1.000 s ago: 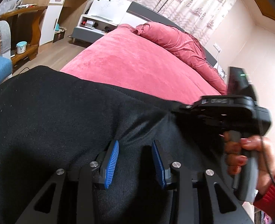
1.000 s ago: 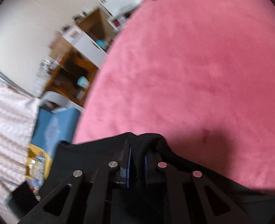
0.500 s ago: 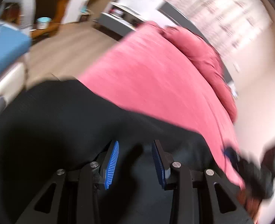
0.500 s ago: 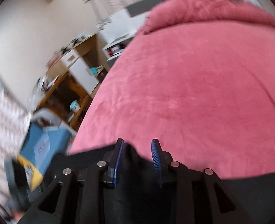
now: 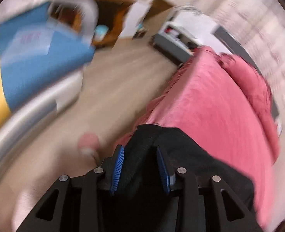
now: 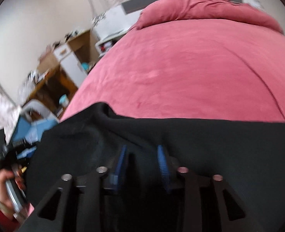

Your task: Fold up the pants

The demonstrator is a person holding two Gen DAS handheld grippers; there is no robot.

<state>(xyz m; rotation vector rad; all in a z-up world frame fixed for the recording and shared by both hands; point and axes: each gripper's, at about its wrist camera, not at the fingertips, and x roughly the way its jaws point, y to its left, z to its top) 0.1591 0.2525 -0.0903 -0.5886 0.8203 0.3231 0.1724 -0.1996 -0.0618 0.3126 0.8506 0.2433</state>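
Lying on the near end of the pink bed [image 6: 181, 67], the black pants [image 6: 200, 141] spread wide across the cover. One end of them reaches the bed's side edge, next to the wooden floor [image 5: 123, 73].

The right gripper [image 6: 142, 166] sits low over the pants. Its jaws have just been opening, and now its two blue pads stand apart. Black cloth lies under and between them, but the pads do not press on it.

The left gripper [image 5: 140, 166] is at the corner of the pants by the bed's edge. A fold of black cloth sits between its blue pads [image 5: 117, 169]. The pads are partly apart, and the picture is too blurry to tell if they squeeze the cloth or just sit beside it.

From the right gripper's view, a hand [image 6: 2, 189] with a red sleeve holds the left gripper's handle at the far left, just past the pants.

A bunched pink blanket [image 6: 200, 7] is piled at the far end of the bed. Past the floor stand a blue and grey chair [image 5: 38, 58] and a wooden desk [image 6: 51, 81] against the wall.
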